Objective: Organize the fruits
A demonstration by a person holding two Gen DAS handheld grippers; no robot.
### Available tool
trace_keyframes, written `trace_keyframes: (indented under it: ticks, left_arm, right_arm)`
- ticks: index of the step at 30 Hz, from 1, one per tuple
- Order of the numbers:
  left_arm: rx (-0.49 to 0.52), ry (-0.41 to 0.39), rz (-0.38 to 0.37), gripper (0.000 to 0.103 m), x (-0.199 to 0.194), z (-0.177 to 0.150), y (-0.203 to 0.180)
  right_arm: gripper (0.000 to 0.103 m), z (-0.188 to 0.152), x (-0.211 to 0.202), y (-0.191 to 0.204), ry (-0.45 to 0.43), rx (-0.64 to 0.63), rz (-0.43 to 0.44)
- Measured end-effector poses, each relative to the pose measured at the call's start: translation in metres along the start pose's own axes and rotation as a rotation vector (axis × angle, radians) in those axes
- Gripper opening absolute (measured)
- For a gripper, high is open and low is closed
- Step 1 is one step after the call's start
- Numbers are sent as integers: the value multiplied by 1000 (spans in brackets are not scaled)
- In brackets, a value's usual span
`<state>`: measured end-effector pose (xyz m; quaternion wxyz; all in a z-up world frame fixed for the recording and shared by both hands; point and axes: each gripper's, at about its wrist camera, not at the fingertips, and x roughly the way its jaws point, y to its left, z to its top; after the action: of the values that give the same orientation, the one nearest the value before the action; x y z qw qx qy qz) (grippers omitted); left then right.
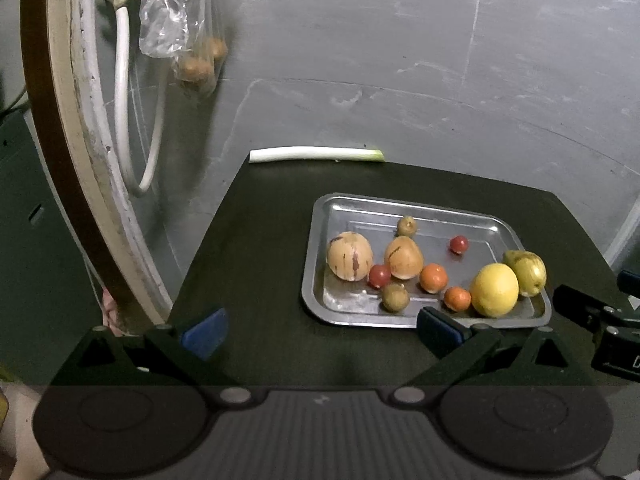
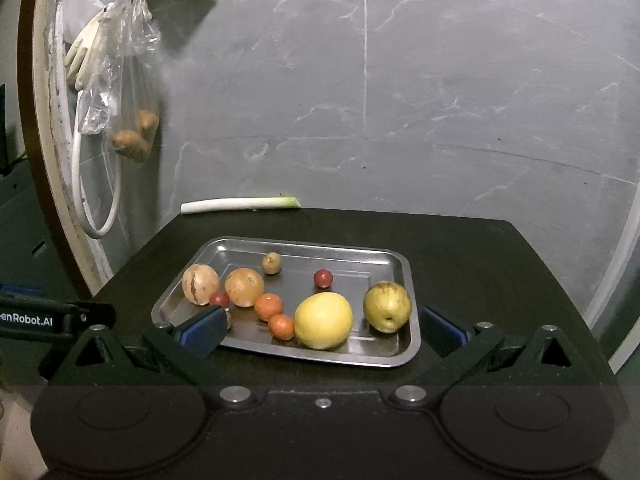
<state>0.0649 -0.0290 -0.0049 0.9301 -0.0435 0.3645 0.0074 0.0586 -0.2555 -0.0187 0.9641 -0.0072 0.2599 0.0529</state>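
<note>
A steel tray (image 1: 320,216) (image 2: 404,264) sits on a dark table and holds several fruits: two tan striped melons (image 1: 349,256) (image 2: 200,283), a yellow round fruit (image 1: 494,290) (image 2: 323,320), a green-yellow pear (image 1: 526,272) (image 2: 387,306), two small oranges (image 1: 433,277) (image 2: 269,306), red cherry tomatoes (image 1: 459,244) (image 2: 323,278) and small brownish-green fruits (image 1: 406,226) (image 2: 271,263). My left gripper (image 1: 320,330) is open and empty, in front of the tray's near left corner. My right gripper (image 2: 322,330) is open and empty, at the tray's near edge.
A piece of leek (image 1: 316,155) (image 2: 240,204) lies at the table's far edge against a grey tiled wall. A plastic bag with ginger (image 1: 196,66) (image 2: 134,140), rubber gloves and a white hose (image 1: 122,92) hang at the left. The right gripper's body (image 1: 600,320) shows at the right edge of the left wrist view.
</note>
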Motion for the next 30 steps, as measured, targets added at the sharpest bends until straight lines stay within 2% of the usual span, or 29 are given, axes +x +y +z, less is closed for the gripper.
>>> trace_keyframes:
  ticks: [15,30]
  left_arm:
    - [47,-46,-48,102,-27,-17,11]
    - [68,-54,-72,102,-30,-30,21]
  right_arm:
    - [102,-14,-20,12,-2,39,-34]
    - [102,-26,-21,15,32,22,-40]
